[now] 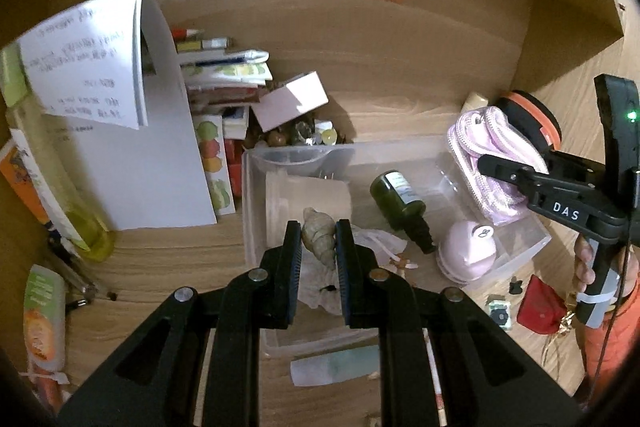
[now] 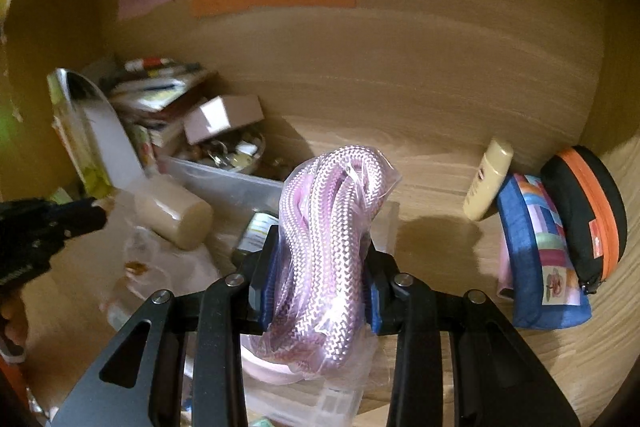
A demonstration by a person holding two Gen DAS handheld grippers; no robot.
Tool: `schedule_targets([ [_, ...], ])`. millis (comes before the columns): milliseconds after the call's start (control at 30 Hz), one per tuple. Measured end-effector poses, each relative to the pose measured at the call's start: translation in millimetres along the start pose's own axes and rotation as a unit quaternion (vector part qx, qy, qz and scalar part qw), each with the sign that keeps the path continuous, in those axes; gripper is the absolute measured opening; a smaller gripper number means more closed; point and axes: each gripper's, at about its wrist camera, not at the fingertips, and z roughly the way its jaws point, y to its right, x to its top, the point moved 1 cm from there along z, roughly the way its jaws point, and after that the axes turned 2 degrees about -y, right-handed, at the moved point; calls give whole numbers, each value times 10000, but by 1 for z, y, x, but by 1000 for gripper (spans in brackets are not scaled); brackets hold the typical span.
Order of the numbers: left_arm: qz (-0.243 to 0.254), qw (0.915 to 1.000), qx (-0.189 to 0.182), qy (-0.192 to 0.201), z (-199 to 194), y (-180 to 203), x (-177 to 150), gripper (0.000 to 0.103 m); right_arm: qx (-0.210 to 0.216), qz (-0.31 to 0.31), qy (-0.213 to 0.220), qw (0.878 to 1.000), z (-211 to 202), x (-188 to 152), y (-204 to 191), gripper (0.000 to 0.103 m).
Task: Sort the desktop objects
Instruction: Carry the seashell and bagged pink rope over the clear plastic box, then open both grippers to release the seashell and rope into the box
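My left gripper [image 1: 318, 241] is shut on a pale spiral seashell [image 1: 318, 235], held over the clear plastic bin [image 1: 256, 211]. In that bin lie a beige cylinder [image 1: 308, 203], a dark green bottle [image 1: 402, 205], a crumpled tissue [image 1: 316, 283] and a pink round gadget [image 1: 466, 253]. My right gripper [image 2: 320, 267] is shut on a pink braided cord in a clear bag [image 2: 328, 227]. The left wrist view shows that cord [image 1: 488, 155] hanging above the bin's right end, pinched by the right gripper [image 1: 486, 163]. The left gripper [image 2: 96, 215] enters the right wrist view from the left.
A white booklet [image 1: 144, 131] and a stack of books [image 1: 224, 75] stand left of the bin. A bowl of trinkets [image 1: 304, 135] with a white box [image 1: 292, 99] sits behind it. A cream bottle [image 2: 488, 183], blue pouch [image 2: 540, 251] and black-orange case [image 2: 584, 211] lean at right.
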Motion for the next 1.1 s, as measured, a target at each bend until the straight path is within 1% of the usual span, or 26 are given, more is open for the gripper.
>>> schedule_targets([
  [67, -24, 10000, -18, -49, 6, -2, -1, 16, 43, 27, -74, 10000, 8, -3, 2, 31],
  [200, -105, 9998, -105, -143, 16, -8, -5, 16, 472, 298, -151, 9983, 18, -5, 5, 32],
  [233, -119, 9997, -133, -174, 19, -8, -5, 16, 486, 296, -147, 9983, 19, -5, 4, 32],
  [467, 33, 9998, -21, -216, 25, -5, -8, 16, 130, 32, -206, 9997, 31, -9, -7, 34],
  [633, 142, 9997, 86, -191, 26, -2, -10, 16, -150, -238, -85, 9996, 28, -12, -14, 37],
  [733, 217, 9995, 156, -149, 24, -1, -11, 16, -238, -389, -53, 9989, 26, -13, -19, 38],
  [833, 278, 9994, 190, -95, 23, 1, -12, 17, -360, -504, -34, 9981, 25, -15, -23, 44],
  [867, 293, 9993, 195, -86, 23, 1, -12, 19, -386, -529, -16, 9979, 25, -15, -24, 47],
  [900, 303, 9993, 202, -78, 22, 2, -12, 24, -411, -544, 6, 9977, 24, -15, -24, 48],
  [933, 308, 9993, 199, -71, 22, 2, -13, 33, -416, -558, 32, 9976, 23, -15, -24, 49],
  [1000, 348, 9991, 222, -7, 20, 4, -13, 40, -362, -527, 76, 9979, 20, -15, -24, 54],
  [1067, 444, 9986, 268, 52, 18, 8, -14, 41, -297, -494, 106, 9983, 18, -14, -24, 56],
  [1100, 480, 9984, 277, 81, 17, 10, -14, 44, -287, -495, 115, 9983, 17, -15, -25, 56],
])
